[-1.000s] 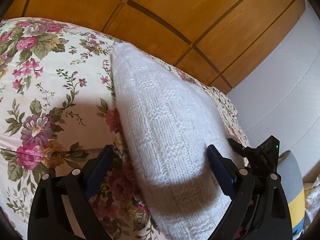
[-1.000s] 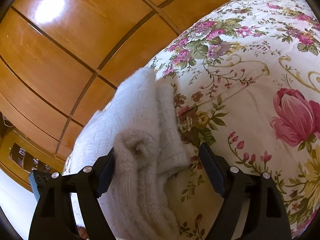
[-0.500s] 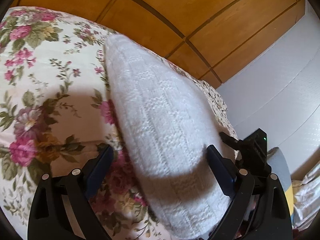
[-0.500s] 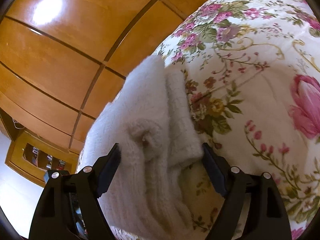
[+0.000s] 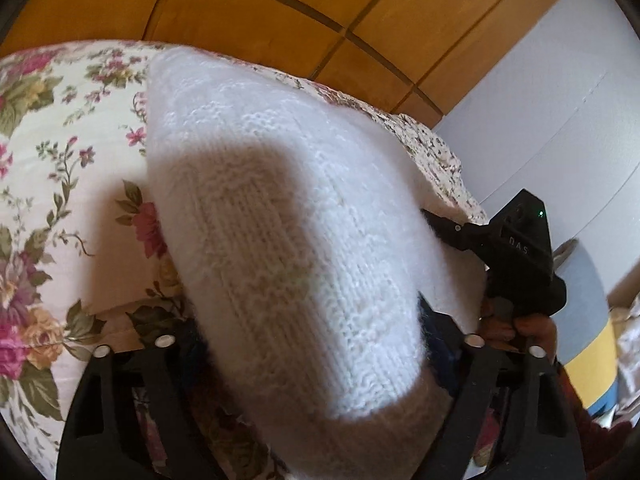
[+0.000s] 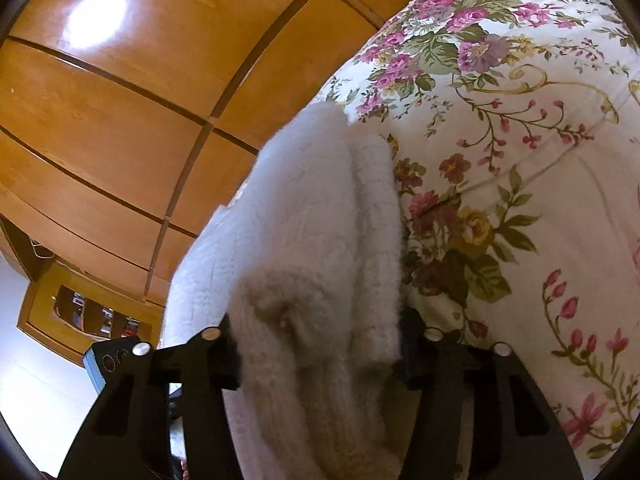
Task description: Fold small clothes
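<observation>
A white knitted garment (image 5: pixel 280 220) lies bunched in thick folds on the floral bedspread (image 5: pixel 60 152). My left gripper (image 5: pixel 308 332) has its fingers on both sides of one end of it, the knit filling the gap and hiding the pads. My right gripper (image 6: pixel 320 344) straddles the other end of the garment (image 6: pixel 316 240), where several folded layers fill the gap between its fingers. The right gripper's black body also shows in the left wrist view (image 5: pixel 516 256), close behind the garment.
Wooden wardrobe panels (image 6: pixel 120 100) rise behind the bed. A white wall (image 5: pixel 560 120) stands to the right in the left wrist view, with a grey and yellow cushion (image 5: pixel 592 320) below it. The bedspread (image 6: pixel 520 160) spreads to the right of the garment.
Both grippers have pushed further onto the garment and their jaws have narrowed on it. The knit now bulges up between the fingers and hides the blue pads.
</observation>
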